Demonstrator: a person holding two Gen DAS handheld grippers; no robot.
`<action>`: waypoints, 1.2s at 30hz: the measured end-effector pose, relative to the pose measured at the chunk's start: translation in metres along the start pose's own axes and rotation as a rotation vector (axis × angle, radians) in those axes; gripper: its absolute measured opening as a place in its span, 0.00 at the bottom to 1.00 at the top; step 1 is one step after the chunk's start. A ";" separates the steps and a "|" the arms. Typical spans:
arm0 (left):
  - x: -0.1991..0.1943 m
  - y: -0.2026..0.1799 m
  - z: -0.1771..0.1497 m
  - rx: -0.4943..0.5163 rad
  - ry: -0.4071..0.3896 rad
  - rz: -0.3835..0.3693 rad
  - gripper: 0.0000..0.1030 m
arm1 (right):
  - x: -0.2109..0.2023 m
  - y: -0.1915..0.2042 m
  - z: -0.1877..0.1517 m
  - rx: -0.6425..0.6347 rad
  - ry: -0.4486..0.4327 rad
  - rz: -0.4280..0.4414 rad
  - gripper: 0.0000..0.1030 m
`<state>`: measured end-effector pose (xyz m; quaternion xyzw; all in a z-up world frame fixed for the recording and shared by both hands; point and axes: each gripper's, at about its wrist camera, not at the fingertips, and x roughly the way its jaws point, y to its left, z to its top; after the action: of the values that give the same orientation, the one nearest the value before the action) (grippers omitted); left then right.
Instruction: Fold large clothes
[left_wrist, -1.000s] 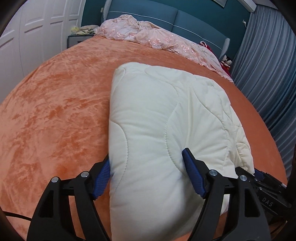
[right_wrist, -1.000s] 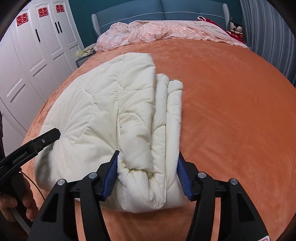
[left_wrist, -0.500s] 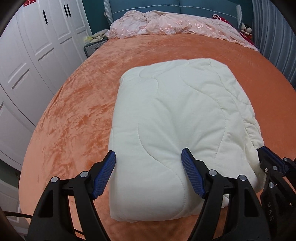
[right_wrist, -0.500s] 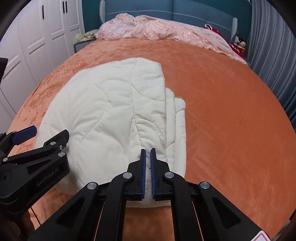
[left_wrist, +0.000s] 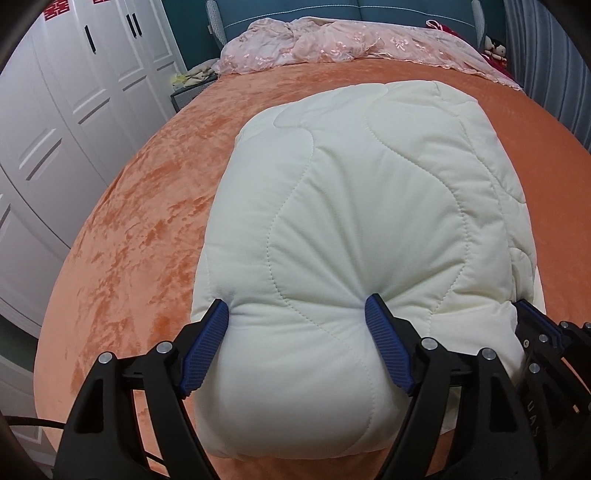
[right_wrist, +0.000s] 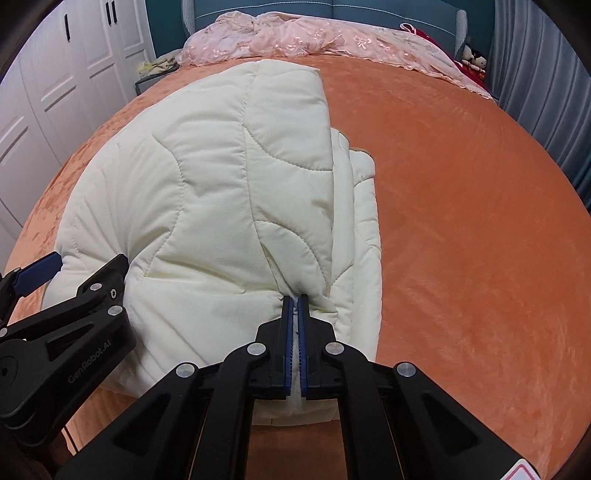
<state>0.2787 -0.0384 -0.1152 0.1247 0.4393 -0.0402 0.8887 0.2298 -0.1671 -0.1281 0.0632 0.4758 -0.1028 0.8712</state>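
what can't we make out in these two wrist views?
- Right wrist view: whether the right claw pinches fabric of the quilt; its shut pads hide the contact.
- Left wrist view: the quilt's near edge, hidden behind the left claw.
- Both views: the underside layers, hidden by the quilt's own top layer.

Both views close above the foot edge of the bed (left_wrist: 140, 206), angled steeply down, facing the headboard (right_wrist: 369, 7). Left view nearer the wardrobe-side edge, right view beside it. Shared by the 2: folded quilt (left_wrist: 369, 221), far edge.
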 end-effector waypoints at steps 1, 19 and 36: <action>0.001 0.000 0.000 -0.004 -0.002 0.000 0.72 | 0.001 0.000 0.000 -0.001 -0.002 0.000 0.01; 0.018 -0.003 0.001 -0.060 -0.026 0.002 0.76 | 0.019 -0.003 0.005 0.000 -0.010 0.025 0.02; -0.031 0.057 -0.024 -0.159 -0.004 -0.146 0.76 | -0.052 -0.027 -0.011 0.093 -0.069 0.172 0.23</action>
<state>0.2519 0.0217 -0.0942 0.0214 0.4472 -0.0701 0.8914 0.1869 -0.1849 -0.0905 0.1408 0.4329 -0.0516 0.8889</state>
